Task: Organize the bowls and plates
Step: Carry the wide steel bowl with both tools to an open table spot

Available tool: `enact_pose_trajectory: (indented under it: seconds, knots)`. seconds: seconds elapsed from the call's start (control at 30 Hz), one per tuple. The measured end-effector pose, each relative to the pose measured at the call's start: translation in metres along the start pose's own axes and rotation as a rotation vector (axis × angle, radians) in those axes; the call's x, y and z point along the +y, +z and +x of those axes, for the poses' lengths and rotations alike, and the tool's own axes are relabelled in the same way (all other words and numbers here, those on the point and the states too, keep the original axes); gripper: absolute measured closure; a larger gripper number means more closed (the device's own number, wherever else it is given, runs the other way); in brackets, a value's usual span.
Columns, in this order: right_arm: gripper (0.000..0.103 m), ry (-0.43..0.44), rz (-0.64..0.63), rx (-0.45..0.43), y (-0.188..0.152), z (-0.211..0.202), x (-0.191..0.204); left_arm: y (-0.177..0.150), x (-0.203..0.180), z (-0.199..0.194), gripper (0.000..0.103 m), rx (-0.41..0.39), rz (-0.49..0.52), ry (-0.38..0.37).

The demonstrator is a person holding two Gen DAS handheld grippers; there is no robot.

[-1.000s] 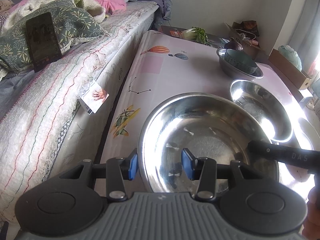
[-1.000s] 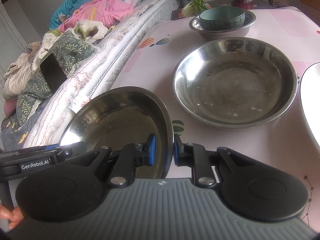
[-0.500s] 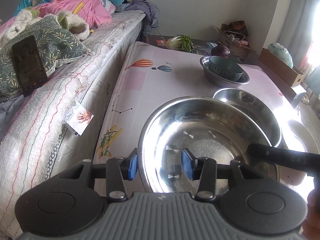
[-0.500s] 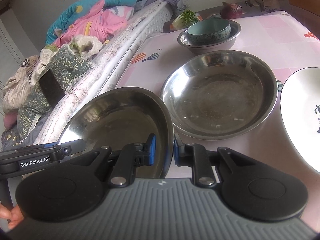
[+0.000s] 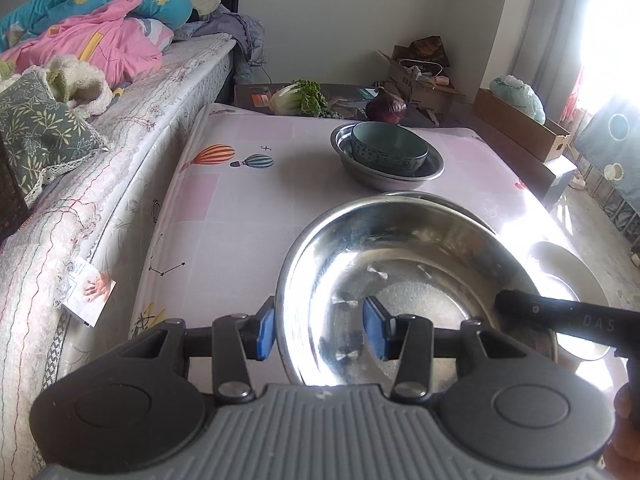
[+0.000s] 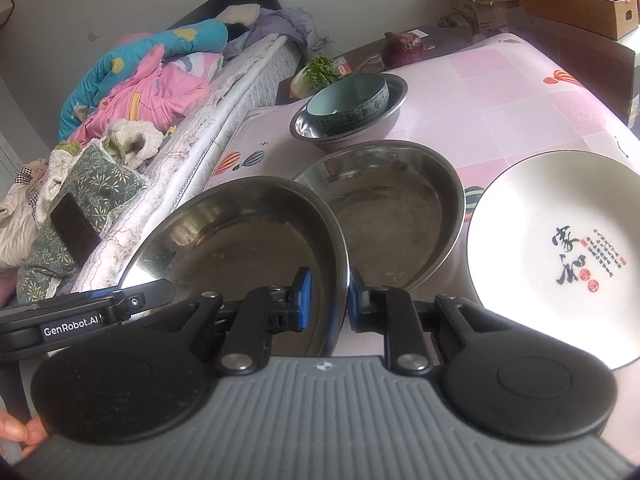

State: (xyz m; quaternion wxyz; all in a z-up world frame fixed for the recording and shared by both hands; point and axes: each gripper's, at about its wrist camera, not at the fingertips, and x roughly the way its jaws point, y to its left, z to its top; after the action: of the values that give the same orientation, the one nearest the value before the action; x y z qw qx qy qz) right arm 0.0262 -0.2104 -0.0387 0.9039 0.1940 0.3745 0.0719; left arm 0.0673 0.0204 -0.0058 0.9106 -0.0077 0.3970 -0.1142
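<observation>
Gripping steel basin (image 6: 248, 240) rim between closed right gripper (image 6: 329, 300) fingers; left gripper (image 5: 322, 330) fingers open, straddling opposite rim, second basin (image 6: 392, 208) just ahead.

Steel bowl (image 6: 240, 240) — now overlapping second bowl (image 6: 392, 216)

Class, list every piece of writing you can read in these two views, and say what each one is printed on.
"GenRobot.AI": left gripper's arm.
"DAS": right gripper's arm.
Black calligraphy, small script and red seals on the white plate: too small to read.
Card hanging off the mattress: blurred.
</observation>
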Motion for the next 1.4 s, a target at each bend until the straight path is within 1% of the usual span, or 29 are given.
enact_pose_trajectory:
  seconds: [0.17, 0.43, 0.67, 1.1, 1.4]
  knots:
    - [0.084, -0.021, 0.024, -0.011, 0.003, -0.003, -0.011, 0.008, -0.009, 0.011, 0.058, 0.007, 0.008, -0.025]
    - [0.084, -0.040, 0.048, -0.015, 0.008, -0.001, -0.024, 0.012, -0.017, 0.026, 0.058, 0.036, 0.007, -0.044]
    - [0.084, -0.048, 0.061, -0.006, 0.012, 0.008, -0.032, 0.018, -0.020, 0.040, 0.058, 0.055, 0.006, -0.047]
    - [0.082, -0.074, 0.091, 0.015, 0.032, 0.034, -0.049, 0.037, -0.031, 0.072, 0.058, 0.079, 0.017, -0.053]
    - [0.081, -0.085, 0.099, 0.019, 0.042, 0.047, -0.060, 0.043, -0.037, 0.092, 0.057, 0.103, 0.023, -0.057]
